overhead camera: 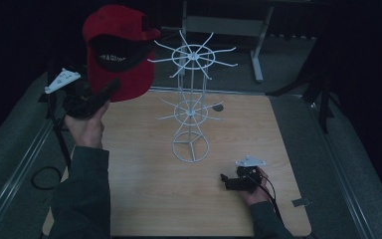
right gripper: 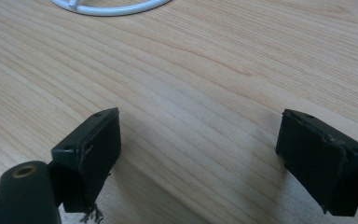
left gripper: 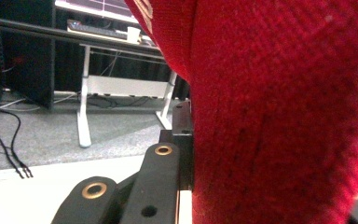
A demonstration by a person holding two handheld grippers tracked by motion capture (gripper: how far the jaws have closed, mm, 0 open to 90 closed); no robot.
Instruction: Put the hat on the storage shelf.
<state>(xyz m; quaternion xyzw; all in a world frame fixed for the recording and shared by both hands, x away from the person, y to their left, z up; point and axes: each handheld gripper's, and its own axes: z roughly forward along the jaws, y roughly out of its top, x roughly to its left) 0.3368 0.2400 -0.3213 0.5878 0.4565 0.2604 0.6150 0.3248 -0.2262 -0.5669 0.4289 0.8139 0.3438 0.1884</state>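
Observation:
A red cap with a black lining hangs in the air at the left, above the table's back left corner. My left gripper is shut on its lower edge, held up by a hand. In the left gripper view the red cloth covers the right side, pressed against a black finger. A white wire rack with two tiers of hooks stands mid-table, right of the cap and apart from it. My right gripper rests low at the front right, jaws open over bare wood, with the rack's base ring beyond.
The wooden table has grey metal rails at both sides. A small dark spot lies behind the rack. A white desk frame stands beyond the table. A black cable loops on the floor at the left.

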